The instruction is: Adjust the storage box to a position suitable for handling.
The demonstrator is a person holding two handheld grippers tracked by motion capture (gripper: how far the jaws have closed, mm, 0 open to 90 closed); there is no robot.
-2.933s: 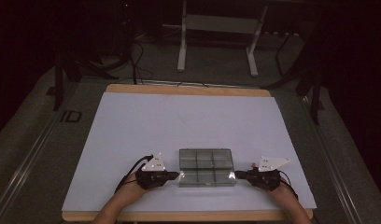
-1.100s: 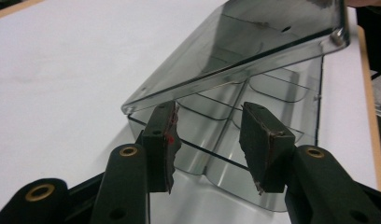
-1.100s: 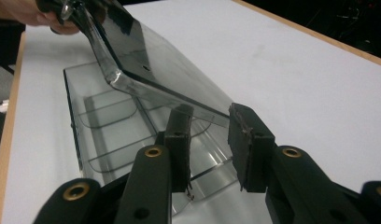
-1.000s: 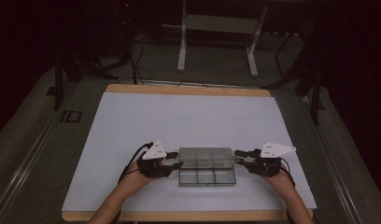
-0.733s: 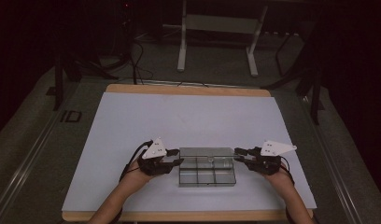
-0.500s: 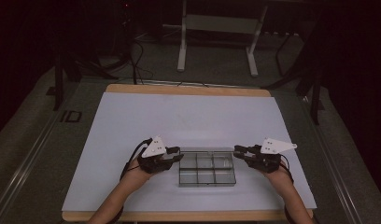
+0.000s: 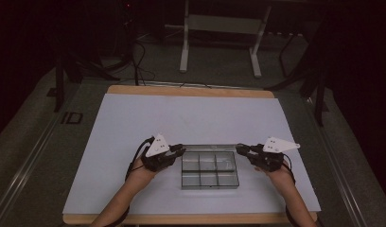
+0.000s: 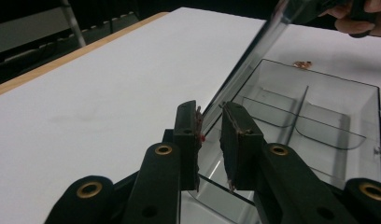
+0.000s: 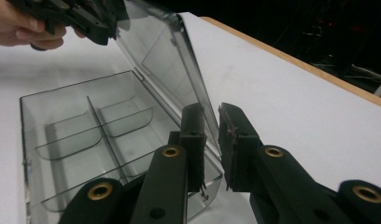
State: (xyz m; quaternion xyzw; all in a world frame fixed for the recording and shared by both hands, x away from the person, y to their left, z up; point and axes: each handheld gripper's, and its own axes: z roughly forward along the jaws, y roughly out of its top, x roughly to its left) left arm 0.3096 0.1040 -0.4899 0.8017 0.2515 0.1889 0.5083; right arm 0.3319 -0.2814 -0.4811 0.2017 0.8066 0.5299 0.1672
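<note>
Clear compartment box (image 7: 209, 166) with hinged lid (image 9: 172, 56), lying on the near middle of the white table (image 7: 134, 123). The box's long axis runs left to right across the table, between the two grippers. The lid stands raised at a steep tilt along the far long edge, hinged there and leaning over the far side.

Left gripper (image 7: 178, 151), at the box's left end: its jaws have just been closing, with the lid's edge between them. In the left gripper view a narrow gap remains beside the lid, and whether the pads (image 8: 233, 135) already press on it cannot be told.

Right gripper (image 7: 242, 150), at the right end: its jaws have likewise just been closing about the lid's other end. The right gripper view shows the edge running down between them, contact uncertain. Both hands lie about equally near, one per end.

Contents: six compartments set off by clear dividers (image 8: 291, 122), all appearing empty. A small reddish scrap (image 8: 302, 64) rests on the table just beyond the box.
</note>
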